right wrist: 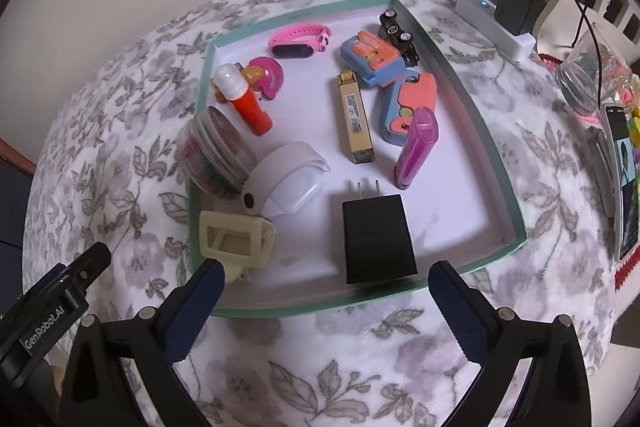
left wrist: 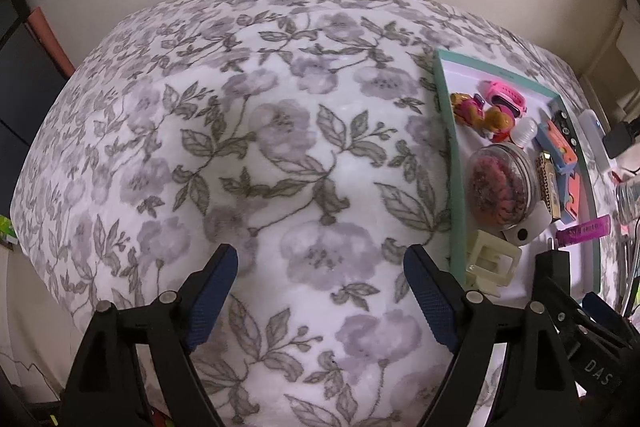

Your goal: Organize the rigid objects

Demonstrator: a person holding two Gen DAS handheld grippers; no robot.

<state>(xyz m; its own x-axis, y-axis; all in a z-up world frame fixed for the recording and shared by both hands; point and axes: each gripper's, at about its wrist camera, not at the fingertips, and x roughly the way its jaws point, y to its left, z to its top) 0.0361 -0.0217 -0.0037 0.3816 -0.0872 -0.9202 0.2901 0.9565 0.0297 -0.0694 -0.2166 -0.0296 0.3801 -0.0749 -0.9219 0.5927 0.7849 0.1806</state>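
Black charger (right wrist: pixel 378 237) lies in tray (right wrist: pixel 496 163), just ahead of right gripper (right wrist: pixel 326 293), jaws wide apart, empty; left gripper (left wrist: pixel 320 281) likewise.

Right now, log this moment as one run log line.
left gripper: open, empty | right gripper: open, empty | black charger: inside tray | floral blanket: bare

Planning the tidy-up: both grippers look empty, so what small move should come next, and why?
Probably lift the right gripper back from the tray. It stands open and empty; the black charger lies inside with the other items, and no loose item shows on the floral cloth under the open left gripper.
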